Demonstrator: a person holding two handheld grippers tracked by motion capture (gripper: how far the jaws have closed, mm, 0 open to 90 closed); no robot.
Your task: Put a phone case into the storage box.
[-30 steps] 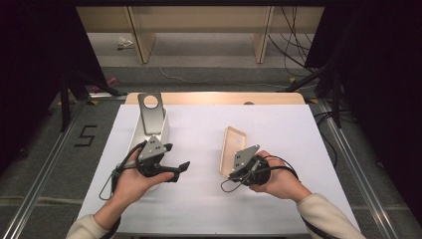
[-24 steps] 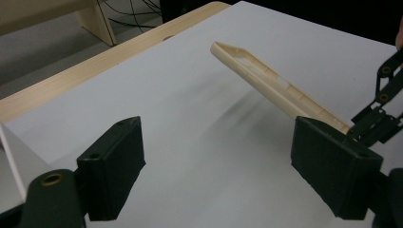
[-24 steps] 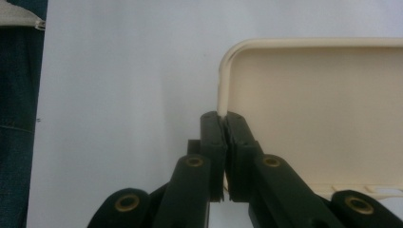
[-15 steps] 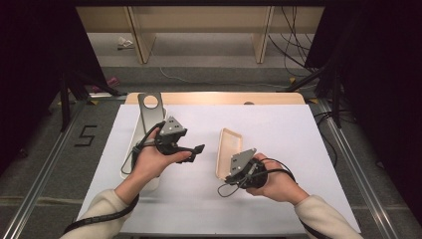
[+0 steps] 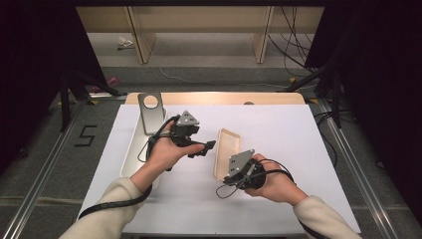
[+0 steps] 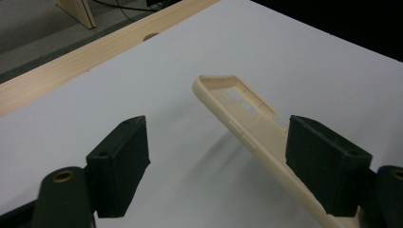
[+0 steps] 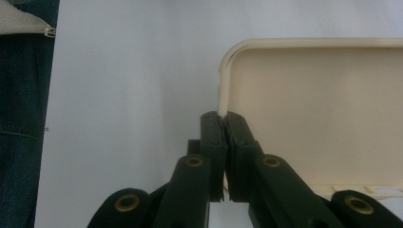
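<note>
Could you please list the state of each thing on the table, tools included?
Cream phone case: lifted at one end, tilted off the white table, its rim pinched by the right tool.
Right tool: shut on the case's edge.
Left tool: open, jaws have just been closing, beside the case, not pressing it.
Grey stand: untouched, at the table's left.

Cream phone case (image 5: 226,152), white table (image 5: 278,124)

phone case (image 5: 227,152) right of stand (image 5: 144,130), on table (image 5: 278,124)
</note>
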